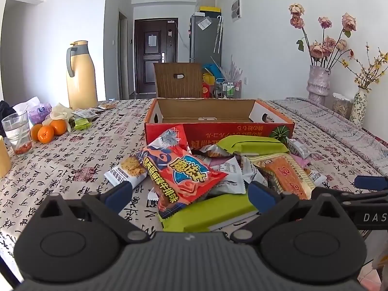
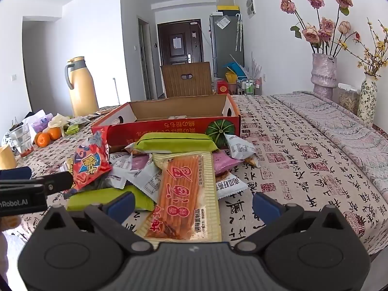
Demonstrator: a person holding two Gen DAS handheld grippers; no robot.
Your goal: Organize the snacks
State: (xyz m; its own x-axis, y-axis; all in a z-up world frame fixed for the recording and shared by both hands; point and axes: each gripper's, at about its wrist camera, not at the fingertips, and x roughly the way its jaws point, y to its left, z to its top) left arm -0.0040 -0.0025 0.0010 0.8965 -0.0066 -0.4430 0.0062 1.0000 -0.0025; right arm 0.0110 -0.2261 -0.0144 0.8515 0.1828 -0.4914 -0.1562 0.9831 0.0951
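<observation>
A heap of snack packets lies on the patterned tablecloth in front of an open red cardboard box [image 1: 242, 131] [image 2: 169, 123], which looks empty. In the left wrist view my left gripper [image 1: 191, 191] stands open just before a red-and-blue noodle packet [image 1: 184, 172] that lies across a green packet [image 1: 208, 211]. In the right wrist view my right gripper [image 2: 194, 202] is open, with a long orange spicy-strip packet [image 2: 184, 194] lying between its blue fingers, untouched. A second green packet [image 2: 174, 141] rests against the box. Each gripper shows at the edge of the other's view.
A yellow thermos jug [image 1: 81, 75], a glass [image 1: 17, 133], oranges [image 1: 47, 131] and small wrappers sit at the table's left. Two vases of flowers [image 2: 323, 72] stand at the right by the wall. A wooden chair back [image 1: 178, 80] rises behind the box.
</observation>
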